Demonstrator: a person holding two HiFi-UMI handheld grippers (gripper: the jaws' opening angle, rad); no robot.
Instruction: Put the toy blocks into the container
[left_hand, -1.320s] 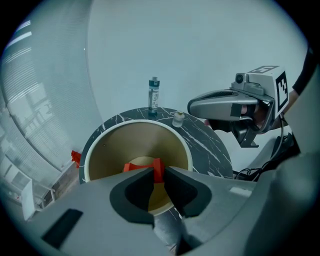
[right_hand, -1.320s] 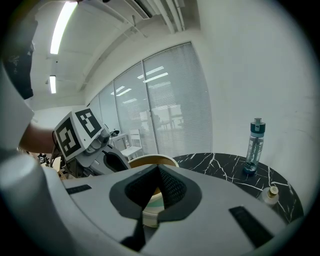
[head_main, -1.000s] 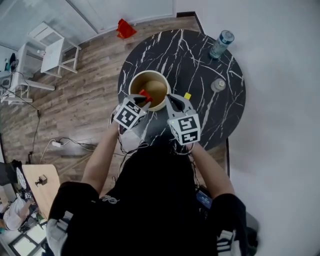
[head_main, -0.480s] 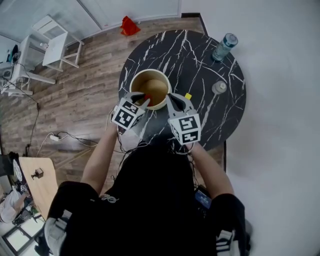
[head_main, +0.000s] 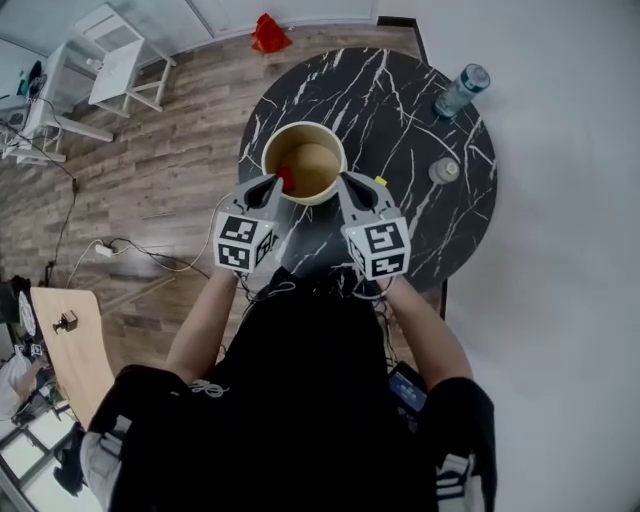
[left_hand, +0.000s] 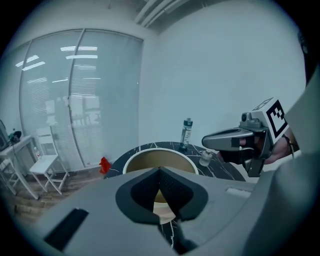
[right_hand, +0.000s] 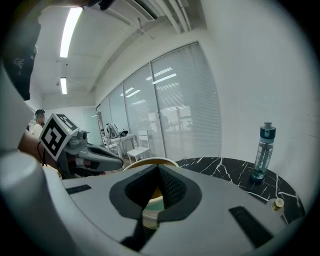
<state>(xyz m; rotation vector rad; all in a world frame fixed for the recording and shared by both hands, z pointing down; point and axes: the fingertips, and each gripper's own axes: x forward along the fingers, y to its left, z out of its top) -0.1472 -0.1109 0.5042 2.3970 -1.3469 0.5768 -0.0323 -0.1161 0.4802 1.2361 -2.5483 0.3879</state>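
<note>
Red toy block (head_main: 287, 180) now lies inside the container (head_main: 304, 125) by its left wall; a second ago your left gripper (head_main: 272, 184) held it over the rim. Its jaws have just closed on nothing, tilted down at the near-left rim. Right gripper (head_main: 345, 180) is closed and empty, near-right. Yellow block (head_main: 376, 182) is still on the table (head_main: 400, 120).

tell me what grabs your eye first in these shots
The round black marble table with white veins sits at the top of the head view, a tan container on its near left with a red block inside. The left gripper, whose jaws have just closed on nothing, and the right gripper, shut too, flank the container, and a yellow block lies on the table by the right one.
</note>
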